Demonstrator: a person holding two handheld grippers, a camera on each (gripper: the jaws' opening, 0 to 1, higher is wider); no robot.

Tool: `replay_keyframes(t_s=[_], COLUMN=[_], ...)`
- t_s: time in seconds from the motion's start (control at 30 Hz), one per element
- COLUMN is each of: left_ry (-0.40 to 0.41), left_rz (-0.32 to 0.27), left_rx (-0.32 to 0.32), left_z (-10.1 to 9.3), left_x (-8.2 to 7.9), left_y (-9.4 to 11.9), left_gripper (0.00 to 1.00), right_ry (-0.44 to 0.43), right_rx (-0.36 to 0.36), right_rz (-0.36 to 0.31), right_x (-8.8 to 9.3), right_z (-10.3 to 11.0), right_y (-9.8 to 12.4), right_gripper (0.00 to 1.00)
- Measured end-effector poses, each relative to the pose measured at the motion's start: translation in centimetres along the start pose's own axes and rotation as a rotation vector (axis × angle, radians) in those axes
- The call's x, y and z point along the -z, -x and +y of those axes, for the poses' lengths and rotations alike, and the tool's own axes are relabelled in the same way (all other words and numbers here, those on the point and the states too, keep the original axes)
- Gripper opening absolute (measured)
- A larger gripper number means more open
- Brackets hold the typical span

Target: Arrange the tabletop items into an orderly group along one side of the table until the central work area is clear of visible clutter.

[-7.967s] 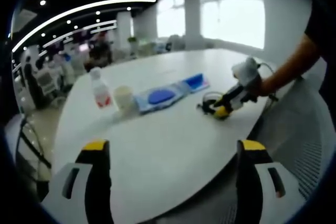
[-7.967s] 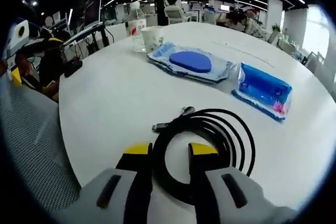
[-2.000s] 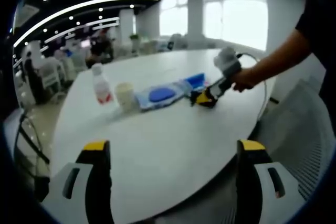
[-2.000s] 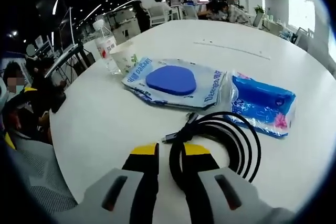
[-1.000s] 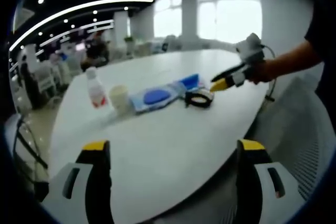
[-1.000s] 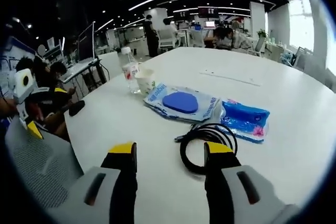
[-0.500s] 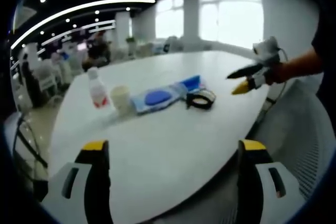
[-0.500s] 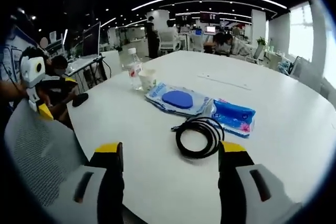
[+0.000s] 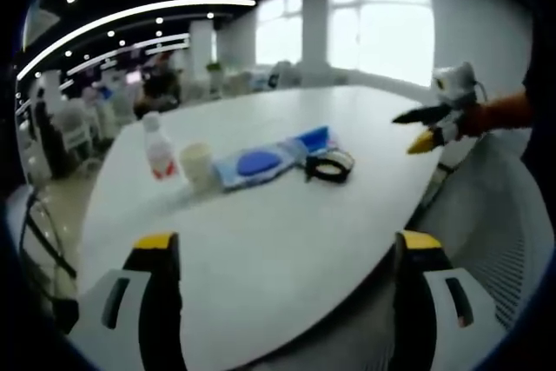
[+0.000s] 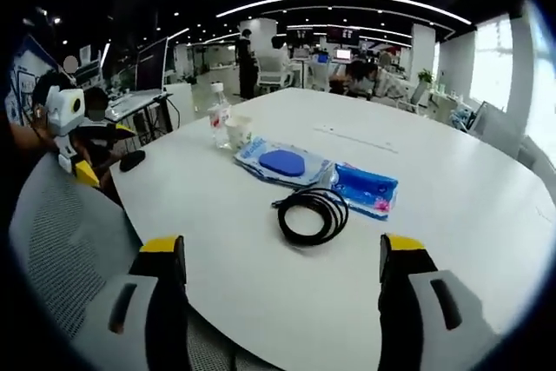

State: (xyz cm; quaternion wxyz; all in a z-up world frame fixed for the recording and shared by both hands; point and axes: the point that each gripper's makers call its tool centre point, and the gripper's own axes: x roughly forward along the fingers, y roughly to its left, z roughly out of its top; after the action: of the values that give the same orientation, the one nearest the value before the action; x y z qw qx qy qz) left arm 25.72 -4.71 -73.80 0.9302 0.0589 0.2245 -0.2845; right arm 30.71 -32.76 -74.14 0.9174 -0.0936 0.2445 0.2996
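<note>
Right gripper (image 10: 282, 271) has released the coiled black cable (image 10: 308, 214) and drawn back off the round white table (image 10: 261, 284), jaws now spread wide. Cable lies against the glossy blue packet (image 10: 365, 188). Left gripper (image 9: 282, 254) unchanged, jaws spread, near edge.

Bright windows (image 9: 395, 19) glare in the soft, blurred left gripper view; fisheye bending warps both edges.
</note>
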Motion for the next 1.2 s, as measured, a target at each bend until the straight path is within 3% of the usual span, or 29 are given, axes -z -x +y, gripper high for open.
replay_keyframes(t_s=[0.17,0.43,0.53,1.2], left_ry=[-0.001,-0.007,-0.008,-0.013], left_rz=[0.001,-0.013,-0.011,0.006], left_rx=[0.003,-0.008,-0.006,-0.013], left_z=[-0.1,0.1,0.1,0.2], left_x=[0.1,-0.2,-0.1,0.1], left_y=[0.0,0.1,0.0,0.0], left_gripper=[1.00,1.00,1.00,0.99], right_ry=[0.001,0.052,0.072,-0.006], right_rx=[0.019,0.001,0.016,0.024], right_rz=[-0.009,0.000,0.003,0.000], right_x=[0.2,1.1,1.0,1.7], right_z=[0.3,1.9,1.6,1.1], right_y=[0.6,0.8,0.9,0.6], right_gripper=[1.00,1.00,1.00,1.00])
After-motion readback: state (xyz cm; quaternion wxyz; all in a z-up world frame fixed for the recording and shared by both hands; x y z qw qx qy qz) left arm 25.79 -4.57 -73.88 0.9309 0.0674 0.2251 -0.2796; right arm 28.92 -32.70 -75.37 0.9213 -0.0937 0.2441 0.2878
